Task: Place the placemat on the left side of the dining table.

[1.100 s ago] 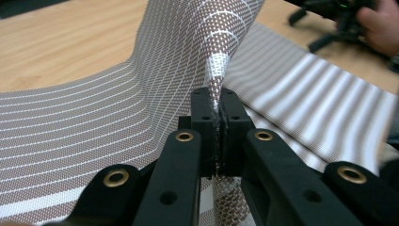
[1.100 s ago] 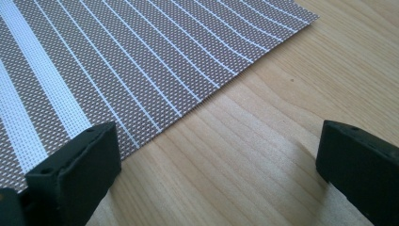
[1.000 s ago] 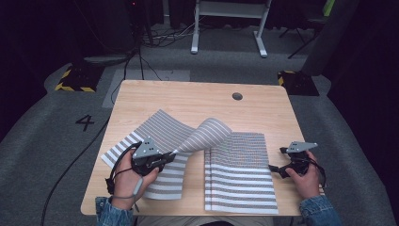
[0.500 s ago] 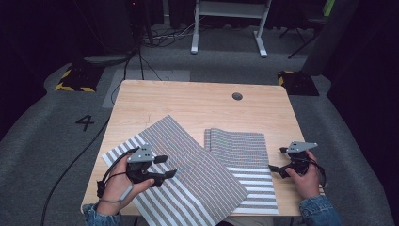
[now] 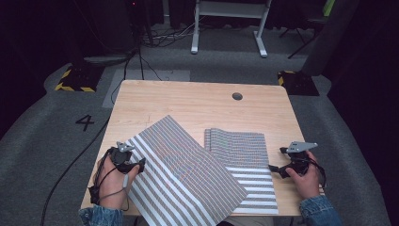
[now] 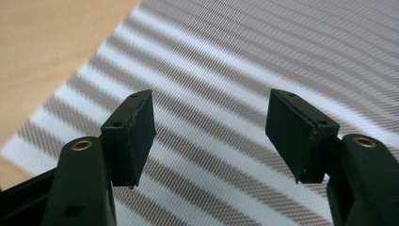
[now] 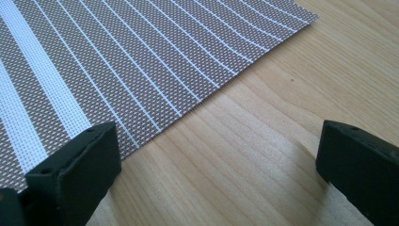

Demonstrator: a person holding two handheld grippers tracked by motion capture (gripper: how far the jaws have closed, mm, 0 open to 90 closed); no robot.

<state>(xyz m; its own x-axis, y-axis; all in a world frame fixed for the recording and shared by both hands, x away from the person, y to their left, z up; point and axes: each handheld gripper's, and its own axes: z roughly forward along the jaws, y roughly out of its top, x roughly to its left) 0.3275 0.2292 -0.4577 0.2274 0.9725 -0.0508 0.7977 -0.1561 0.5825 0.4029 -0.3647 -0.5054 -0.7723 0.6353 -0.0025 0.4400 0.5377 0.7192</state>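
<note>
Two brown-and-white striped placemats lie on the wooden table [image 5: 188, 101]. One mat [image 5: 183, 165] lies flat and askew at the front left, and its corner overlaps the straight mat [image 5: 240, 143] at the right. My left gripper [image 5: 139, 164] sits low over the askew mat's left edge. Its jaws have just been opening and stand wide, with nothing between them and the mat's weave [image 6: 244, 61] below. My right gripper [image 5: 275, 169] rests open beside the straight mat's right edge, over bare wood, with the mat's corner [image 7: 117, 56] ahead of it.
A round cable hole [image 5: 237, 96] sits in the table's far right part. The askew mat's near corner hangs past the table's front edge. Grey carpet with a painted 4 [image 5: 84, 122] and cables surrounds the table. A white frame [image 5: 230, 23] stands behind.
The mat that my left gripper held arched over the other now lies flat and askew. The left jaws have opened and let it go, and that hand has moved left and down. The right gripper kept still.
</note>
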